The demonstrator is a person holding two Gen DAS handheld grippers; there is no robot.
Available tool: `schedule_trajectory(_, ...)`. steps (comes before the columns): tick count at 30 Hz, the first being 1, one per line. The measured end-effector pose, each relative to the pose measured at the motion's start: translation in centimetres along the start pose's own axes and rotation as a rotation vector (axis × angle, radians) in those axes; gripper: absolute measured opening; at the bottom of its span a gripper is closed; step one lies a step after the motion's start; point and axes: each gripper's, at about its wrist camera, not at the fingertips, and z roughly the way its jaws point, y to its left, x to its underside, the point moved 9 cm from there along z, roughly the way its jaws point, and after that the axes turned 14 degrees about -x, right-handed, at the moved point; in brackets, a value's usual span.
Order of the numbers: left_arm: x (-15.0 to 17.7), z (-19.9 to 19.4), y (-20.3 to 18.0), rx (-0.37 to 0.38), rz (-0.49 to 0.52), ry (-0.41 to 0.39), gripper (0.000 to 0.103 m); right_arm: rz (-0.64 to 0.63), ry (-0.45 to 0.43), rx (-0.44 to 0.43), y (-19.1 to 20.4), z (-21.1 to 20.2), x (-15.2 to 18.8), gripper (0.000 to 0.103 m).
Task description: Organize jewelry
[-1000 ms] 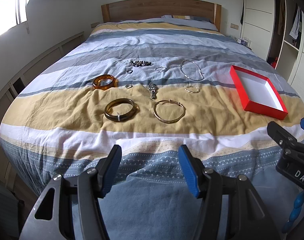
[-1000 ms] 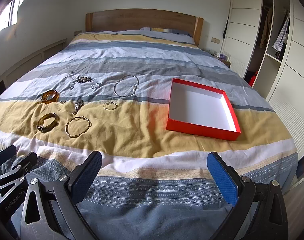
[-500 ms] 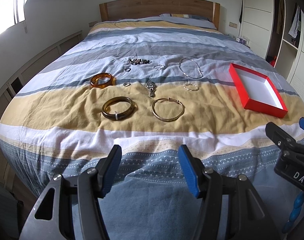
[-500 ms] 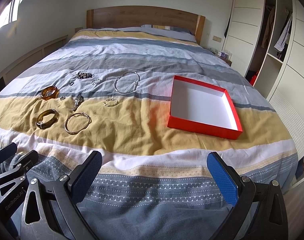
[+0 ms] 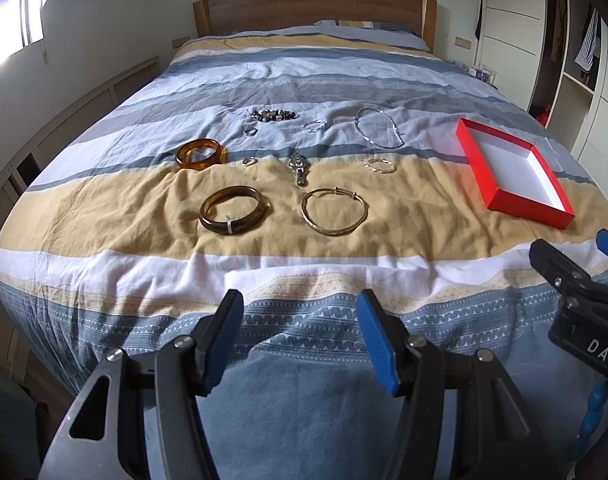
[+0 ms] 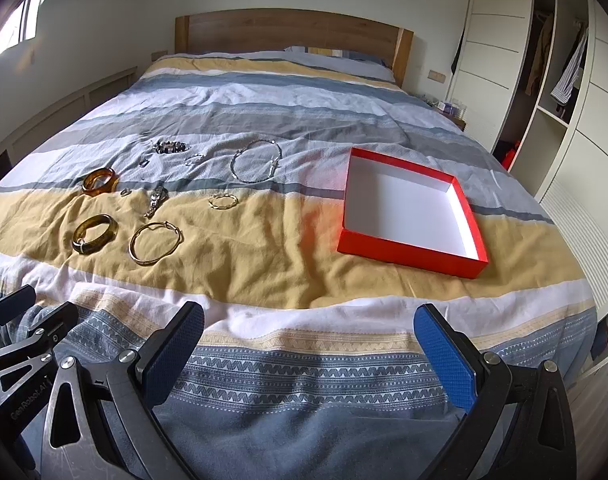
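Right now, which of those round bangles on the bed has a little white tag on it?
The dark brown bangle, on the yellow stripe left of the thin gold hoop. The amber bangle behind it and the hoop show no tag.

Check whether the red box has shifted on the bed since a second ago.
No. The red box still straddles the same grey-to-yellow stripe edge of the duvet; its small drift in frame comes from the cameras moving.

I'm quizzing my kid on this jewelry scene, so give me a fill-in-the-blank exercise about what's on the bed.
1. The red box holds ____ jewelry so far.
2. The jaws of the left gripper and the right gripper are both ____.
3. The thin gold bangle lies between the dark bangle and the ____.
4. The amber bangle lies ____ from the grippers than the dark bangle.

Missing words: no; open; red box; farther
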Motion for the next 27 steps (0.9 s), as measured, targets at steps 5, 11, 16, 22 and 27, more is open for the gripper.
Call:
schedule_trajectory(5, 0.0, 0.0, 0.1, 0.002, 0.001, 0.004, 0.057, -0.006, 0.01, -0.003, 0.2, 0.4, 0.1, 0.103)
schedule_trajectory(11, 0.0, 0.6, 0.6, 0.018, -0.005, 0.03, 0.057, -0.016, 0.026, -0.02, 0.6, 1.0, 0.1, 0.103)
schedule_trajectory(16, -0.2, 1.6, 1.7, 0.018, -0.026, 0.049, 0.057, -0.037, 0.032, -0.074, 1.8, 1.6, -0.1, 0.103)
schedule_trajectory(22, -0.5, 3.1, 3.5, 0.02, -0.061, 0.06, 0.057, -0.045, 0.043, -0.153, 3.0, 2.6, -0.4, 0.102)
schedule_trajectory(27, -1.4, 4.6, 5.0, 0.025, -0.072, 0.053, 0.057, -0.05, 0.067, -0.234, 4.2, 3.9, -0.7, 0.092)
